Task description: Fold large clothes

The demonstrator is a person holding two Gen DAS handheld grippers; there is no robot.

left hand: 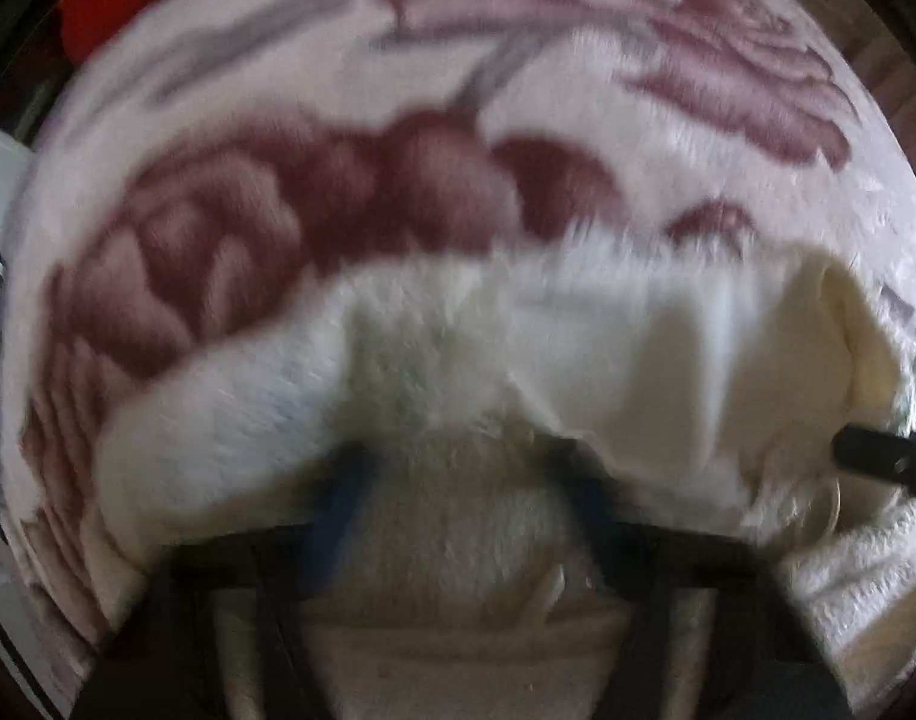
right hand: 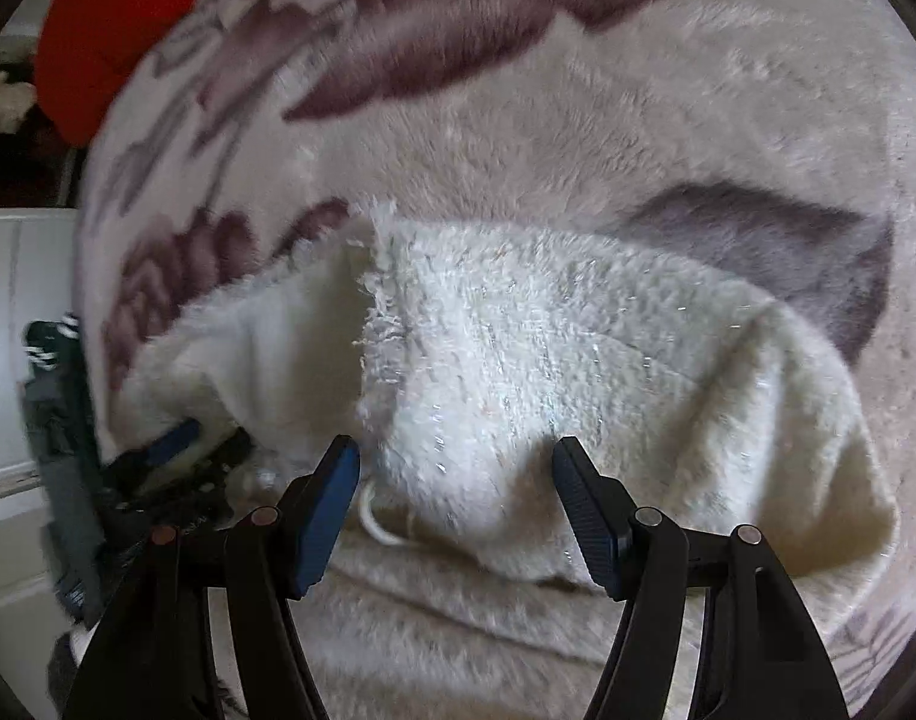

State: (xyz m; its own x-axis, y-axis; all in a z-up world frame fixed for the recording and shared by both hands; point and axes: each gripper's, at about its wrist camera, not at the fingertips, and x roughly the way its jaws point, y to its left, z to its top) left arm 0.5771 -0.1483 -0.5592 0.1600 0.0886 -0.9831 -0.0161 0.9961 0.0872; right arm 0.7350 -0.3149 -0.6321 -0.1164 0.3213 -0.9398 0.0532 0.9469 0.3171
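Observation:
A fluffy white garment (left hand: 578, 360) lies bunched on a cream plush blanket with dark pink flowers (left hand: 278, 210). My left gripper (left hand: 458, 462) has its jaws apart, with a fold of the white fabric between them; the view is blurred. My right gripper (right hand: 455, 450) is open, its blue-padded fingers (right hand: 332, 498) on either side of a hump of the white garment (right hand: 548, 360), not closed on it. The left gripper shows at the left of the right wrist view (right hand: 176, 444). The right gripper's finger tip shows at the right edge of the left wrist view (left hand: 878, 456).
The flowered blanket (right hand: 578, 120) covers nearly the whole surface. A red item (right hand: 116, 30) lies at its far left corner. White furniture (right hand: 20, 330) and a dark striped cloth (right hand: 56, 348) stand beyond the blanket's left edge.

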